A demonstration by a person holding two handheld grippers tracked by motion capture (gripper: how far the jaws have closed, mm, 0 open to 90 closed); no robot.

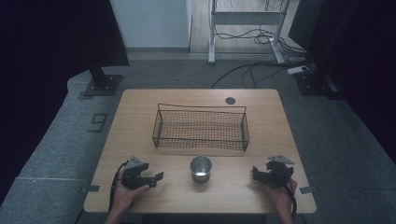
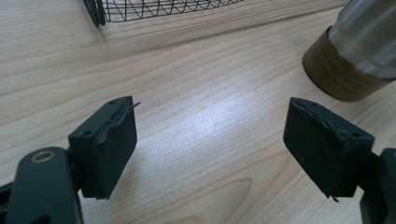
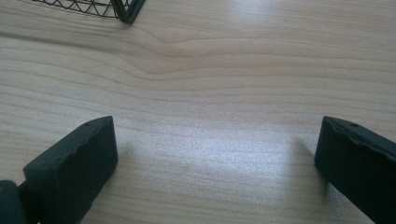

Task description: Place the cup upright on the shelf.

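A steel cup with a brown band round its base stands upright near the table's front edge, between my two grippers. Behind it, mid-table, sits a black wire basket with nothing visible in it. My left gripper rests left of the cup and points toward it. Its jaws stand apart over bare wood, open and holding nothing. My right gripper lies right of the cup, also open over bare wood. A basket corner shows at the top of both gripper views.
The wooden table has a round dark cable hole at its back edge. Grey carpet surrounds it, with dark stands at both sides and a white frame with cables behind.
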